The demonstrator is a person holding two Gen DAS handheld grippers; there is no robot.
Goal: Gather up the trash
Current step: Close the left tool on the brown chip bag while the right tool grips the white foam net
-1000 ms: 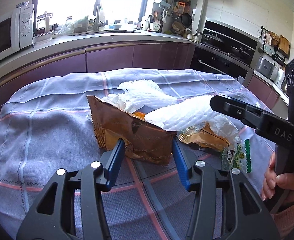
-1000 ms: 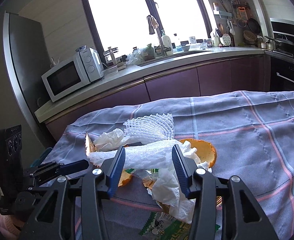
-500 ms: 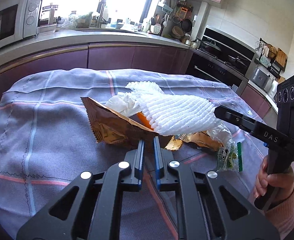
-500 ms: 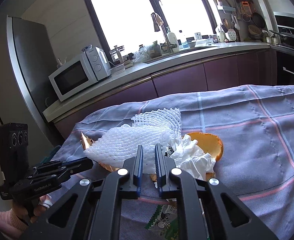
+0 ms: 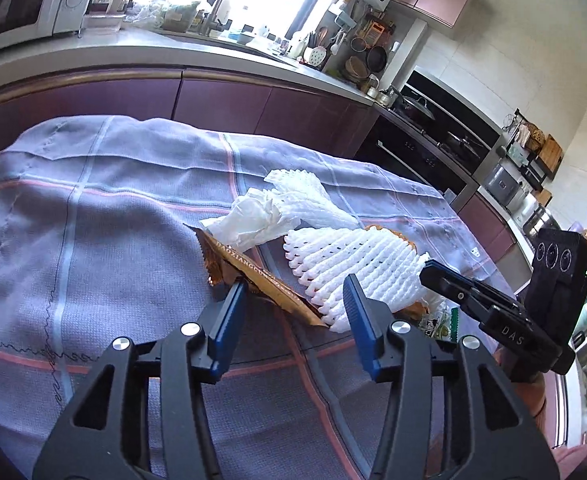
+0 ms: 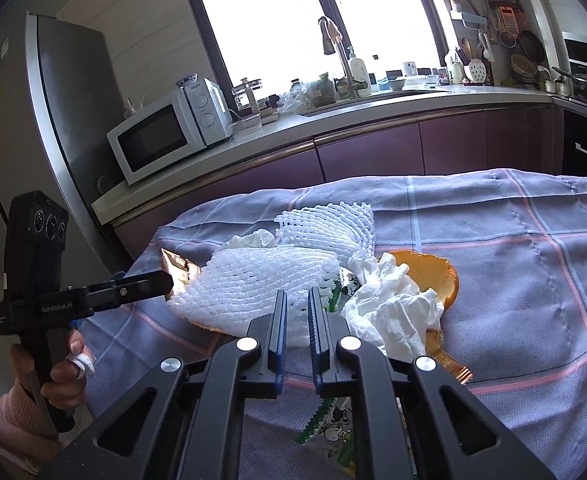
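My right gripper [image 6: 296,300] is shut on a white foam net [image 6: 261,280], holding it a little above the trash pile. The left wrist view shows that net [image 5: 345,264] with the right gripper [image 5: 427,270] at its right end. My left gripper [image 5: 293,308] has its jaws opening. A brown snack wrapper [image 5: 253,276] lies between them, and the pads do not press it. From the right wrist view, the left gripper [image 6: 161,280] points at the wrapper [image 6: 175,264]. A second foam net [image 5: 305,196] and a crumpled tissue [image 5: 253,216] lie behind.
The pile sits on a blue checked tablecloth [image 5: 93,220]. An orange peel [image 6: 425,276], another tissue [image 6: 393,304] and a green printed wrapper [image 6: 333,432] lie near the right gripper. Behind the table runs a kitchen counter [image 6: 373,108] with a microwave [image 6: 165,136]. A hand [image 6: 65,376] grips the left tool.
Both grippers closed half a second ago. The right one stays shut on the foam net, now raised. The left one has opened again and shifted, and the brown wrapper lies flatter.
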